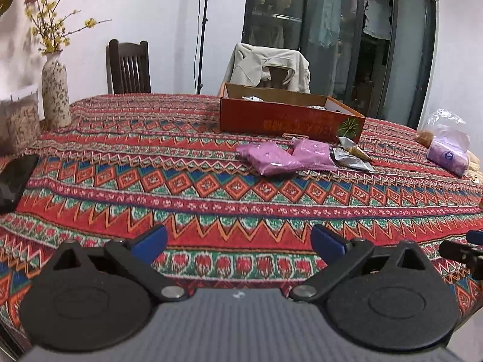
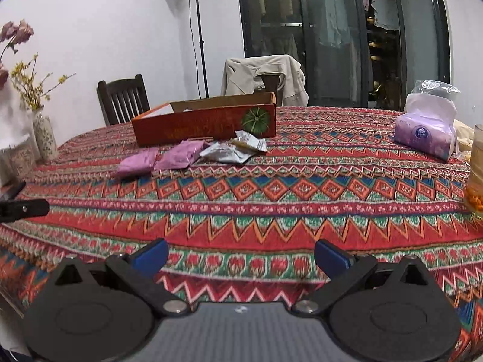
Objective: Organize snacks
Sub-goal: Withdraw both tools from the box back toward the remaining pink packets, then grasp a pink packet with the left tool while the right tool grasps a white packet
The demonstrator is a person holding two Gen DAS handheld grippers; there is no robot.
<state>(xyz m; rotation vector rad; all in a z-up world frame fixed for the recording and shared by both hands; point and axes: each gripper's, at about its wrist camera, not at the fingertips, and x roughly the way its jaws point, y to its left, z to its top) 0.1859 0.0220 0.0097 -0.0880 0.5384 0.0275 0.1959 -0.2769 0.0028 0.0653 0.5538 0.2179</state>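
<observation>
Both grippers' jaws gape over bare tablecloth (image 1: 211,199), snack packets (image 2: 187,157) beside the box (image 2: 205,123).

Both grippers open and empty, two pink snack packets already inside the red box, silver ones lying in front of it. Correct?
Not quite. The two pink snack packets lie on the tablecloth in front of the red box, beside the silver packets, as the right wrist view shows. The left gripper and right gripper are open and empty.

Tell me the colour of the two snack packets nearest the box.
Purple-pink, both snack packets; clearest in the right wrist view.
</observation>
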